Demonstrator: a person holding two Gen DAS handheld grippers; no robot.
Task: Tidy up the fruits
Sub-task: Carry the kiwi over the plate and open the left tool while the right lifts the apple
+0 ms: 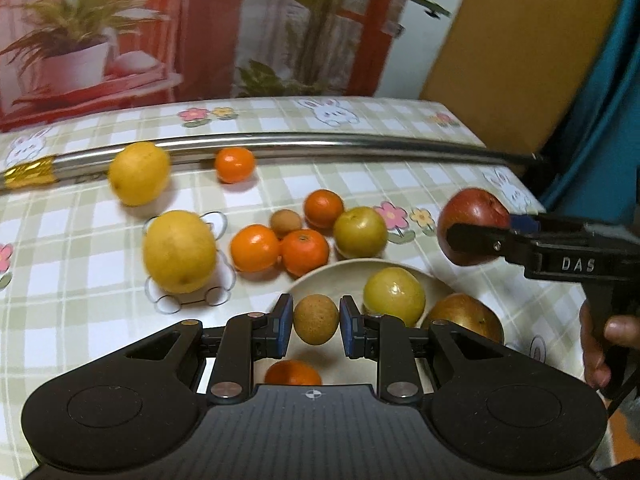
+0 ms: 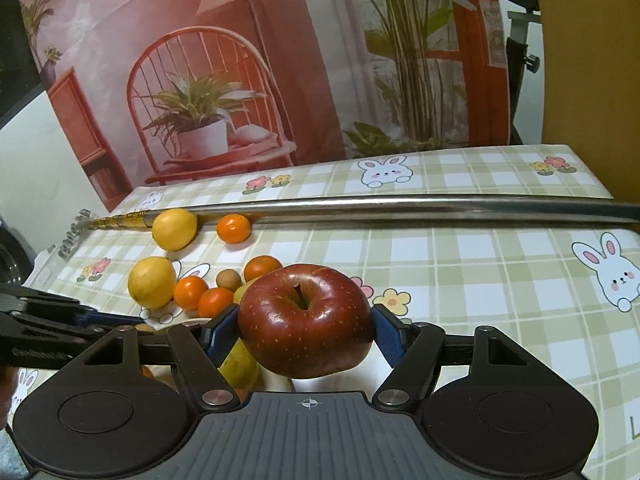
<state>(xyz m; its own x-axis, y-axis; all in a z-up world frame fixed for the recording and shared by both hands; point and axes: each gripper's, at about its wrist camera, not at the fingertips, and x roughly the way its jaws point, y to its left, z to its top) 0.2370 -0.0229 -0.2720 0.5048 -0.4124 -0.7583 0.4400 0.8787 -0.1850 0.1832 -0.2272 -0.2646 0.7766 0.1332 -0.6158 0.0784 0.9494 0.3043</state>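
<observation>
Checked tablecloth (image 1: pixel 400 184) spread with a steel rod (image 1: pixel 320 142) across the far side. Cream plate (image 1: pixel 320 280) holding a yellow fruit (image 1: pixel 394 296), an apple and an orange. Right gripper (image 2: pixel 306 322) clamped on a red apple (image 2: pixel 306 320), raised. Left gripper (image 1: pixel 316 320) pinching a small brown fruit (image 1: pixel 316 319) above the plate.

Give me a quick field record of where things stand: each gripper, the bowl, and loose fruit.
left gripper: shut on small brown fruit, held over the bowl
right gripper: shut on red apple, held in the air
bowl: holds a yellow-green fruit, a reddish apple, an orange
loose on tablecloth: two lemons, four oranges, one small brown fruit, one yellow-green fruit
metal rod: lies across the table behind the fruit
</observation>
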